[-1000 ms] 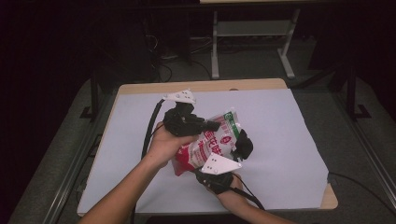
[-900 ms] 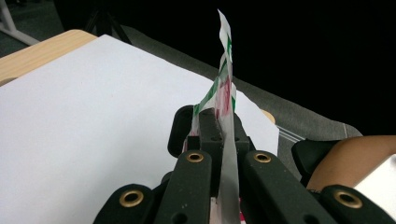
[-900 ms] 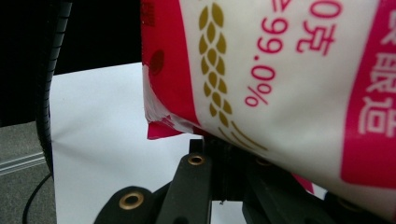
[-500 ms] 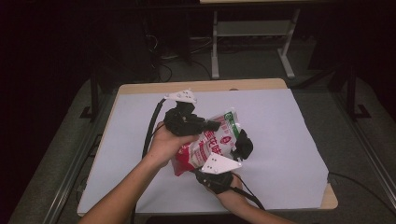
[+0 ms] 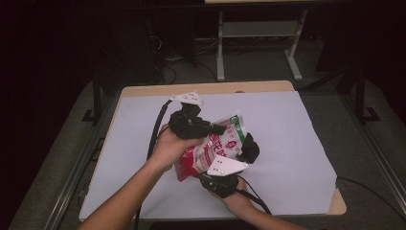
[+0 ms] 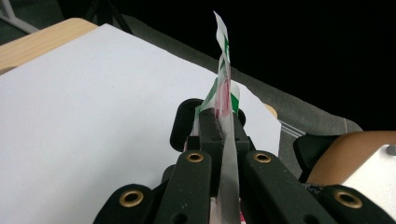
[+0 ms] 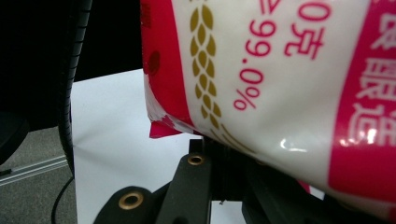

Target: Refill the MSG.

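**Both grippers locked on the bag, nothing moving**

Compared with a second ago, nothing has shifted: both hands sit where they were and the red-and-white bag [image 5: 213, 146] hangs in the same tilt between them, lifted just off the white sheet [image 5: 287, 129] that covers the table [image 5: 249, 87]. To me that reads as a pause mid-handling, the bag steadied and both grips settled before whatever comes next, perhaps pulling the top apart.

The left gripper [image 5: 218, 129] is clamped on the bag's flat top seam; in the left gripper view the thin film [image 6: 224, 93] stands up edge-on, pinched tight between the black jaws, with a green-and-white strip poking out beyond them. The right gripper [image 5: 249, 148] is closed on the bag's side, below and to the right of the left one; in the right gripper view the bulging pouch [image 7: 280, 79] swells just above its jaws.

The bag is glossy plastic, soft and crinkled, plump with contents, printed with red bands, gold wheat ears and red characters. The sheet is matt and smooth; the table edge is pale wood.
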Available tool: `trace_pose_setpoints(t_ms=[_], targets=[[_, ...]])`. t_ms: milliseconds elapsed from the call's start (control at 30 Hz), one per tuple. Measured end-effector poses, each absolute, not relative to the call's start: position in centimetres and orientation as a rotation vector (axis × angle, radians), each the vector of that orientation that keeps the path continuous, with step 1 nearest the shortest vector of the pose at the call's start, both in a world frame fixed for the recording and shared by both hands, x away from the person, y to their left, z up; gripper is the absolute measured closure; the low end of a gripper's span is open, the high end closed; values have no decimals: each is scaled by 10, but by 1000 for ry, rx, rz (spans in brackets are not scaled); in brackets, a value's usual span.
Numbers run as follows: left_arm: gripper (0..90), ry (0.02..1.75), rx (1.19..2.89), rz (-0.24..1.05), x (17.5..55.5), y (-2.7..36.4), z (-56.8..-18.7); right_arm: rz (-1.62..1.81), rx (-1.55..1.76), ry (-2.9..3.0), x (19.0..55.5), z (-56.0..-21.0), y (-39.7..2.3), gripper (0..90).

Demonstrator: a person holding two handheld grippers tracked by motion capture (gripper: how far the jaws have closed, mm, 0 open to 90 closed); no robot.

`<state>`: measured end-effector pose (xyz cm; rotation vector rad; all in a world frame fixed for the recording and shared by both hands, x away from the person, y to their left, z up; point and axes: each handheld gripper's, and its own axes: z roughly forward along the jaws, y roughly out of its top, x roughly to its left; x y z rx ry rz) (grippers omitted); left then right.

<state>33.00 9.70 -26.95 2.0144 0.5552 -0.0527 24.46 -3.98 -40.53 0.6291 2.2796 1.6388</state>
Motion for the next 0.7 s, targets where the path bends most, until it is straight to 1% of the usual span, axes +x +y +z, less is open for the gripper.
trace_pose_setpoints(t_ms=[167, 700], targets=[[900, 563, 2048, -50, 331, 93, -271, 1641, 622, 2295, 246, -406, -40, 900], [900, 572, 2032, -64, 333, 94, -272, 1641, 616, 2296, 247, -406, -41, 900]])
